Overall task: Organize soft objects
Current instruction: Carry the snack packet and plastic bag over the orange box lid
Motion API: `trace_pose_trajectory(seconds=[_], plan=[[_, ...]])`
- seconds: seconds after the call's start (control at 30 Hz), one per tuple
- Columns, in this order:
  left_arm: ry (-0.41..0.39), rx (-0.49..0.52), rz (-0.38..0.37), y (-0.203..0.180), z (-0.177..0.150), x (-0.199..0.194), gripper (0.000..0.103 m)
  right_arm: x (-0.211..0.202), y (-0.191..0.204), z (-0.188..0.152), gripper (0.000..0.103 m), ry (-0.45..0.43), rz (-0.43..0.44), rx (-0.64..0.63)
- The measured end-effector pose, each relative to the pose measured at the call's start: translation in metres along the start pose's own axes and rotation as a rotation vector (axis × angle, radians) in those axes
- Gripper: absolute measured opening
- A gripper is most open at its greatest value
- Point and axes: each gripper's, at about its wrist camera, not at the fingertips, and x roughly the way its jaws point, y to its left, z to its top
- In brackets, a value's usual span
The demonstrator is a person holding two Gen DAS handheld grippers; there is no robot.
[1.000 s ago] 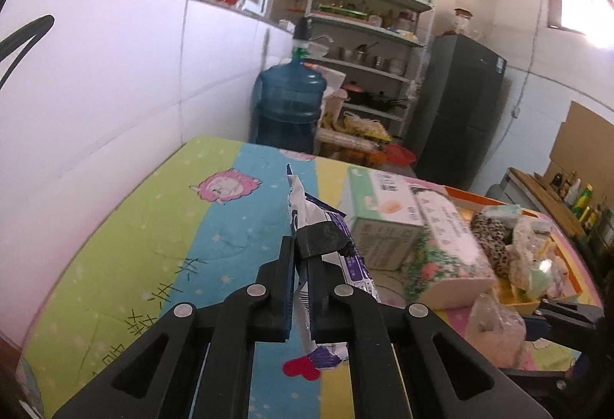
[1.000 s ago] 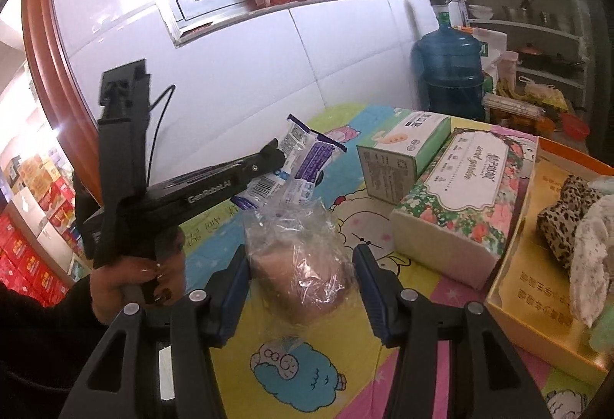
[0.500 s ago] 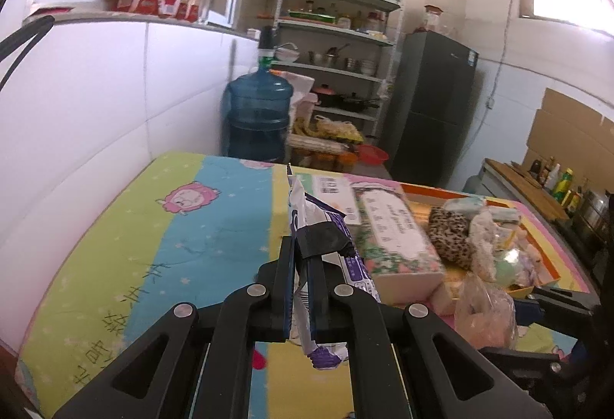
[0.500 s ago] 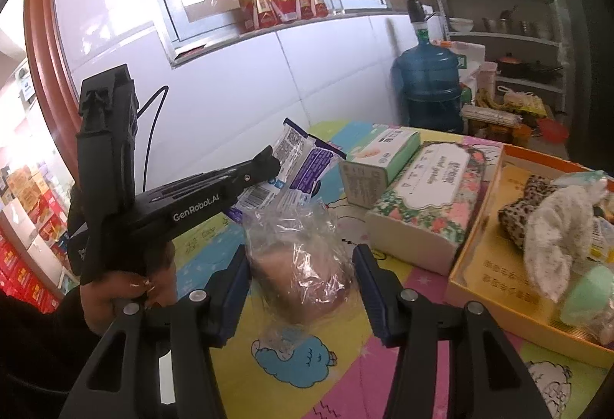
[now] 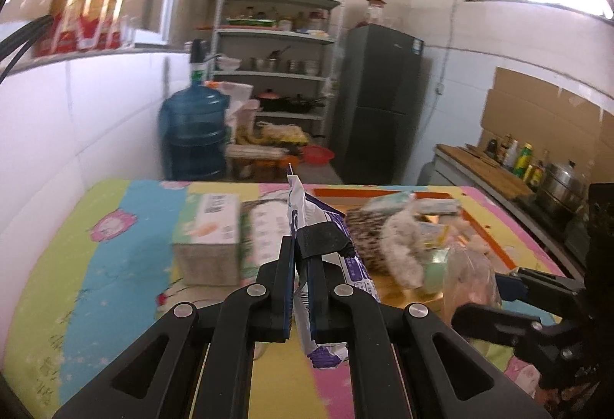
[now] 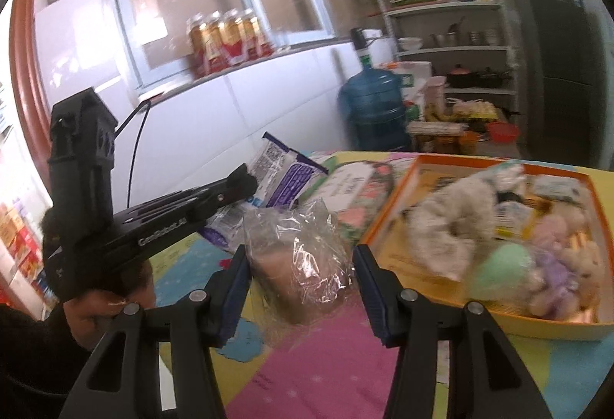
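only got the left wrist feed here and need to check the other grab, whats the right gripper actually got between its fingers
Observer: The right gripper is closed on a clear plastic bag with something pinkish-brown inside; both pads press its sides.
Operator: is my purple packet hanging free or sitting on something
Observer: In the right wrist view the purple and white packet sticks up from the left gripper, clear of the tablecloth.
Operator: room left in the box?
Observer: The orange box shows bare yellow floor near its left wall; a fluffy white item and a mint green one fill the rest.
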Motion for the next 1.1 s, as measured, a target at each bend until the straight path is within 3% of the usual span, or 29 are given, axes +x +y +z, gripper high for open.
trace_pose_trajectory(seconds=[0.57,0.9,1.1], plan=[[0.015,0.110,-0.152,-0.106,0.024,0.036,0.005,-0.062,-0.086,-0.008,0.054,-0.111,-0.230,0.094],[0.049,0.134,-0.164,-0.140,0.028,0.067,0.005,-0.065,-0.129,0.003,0.054,-0.124,-0.360,0.074],[0.071,0.143,-0.158,-0.152,0.029,0.088,0.005,-0.061,-0.149,0.013,0.054,-0.125,-0.369,0.067]])
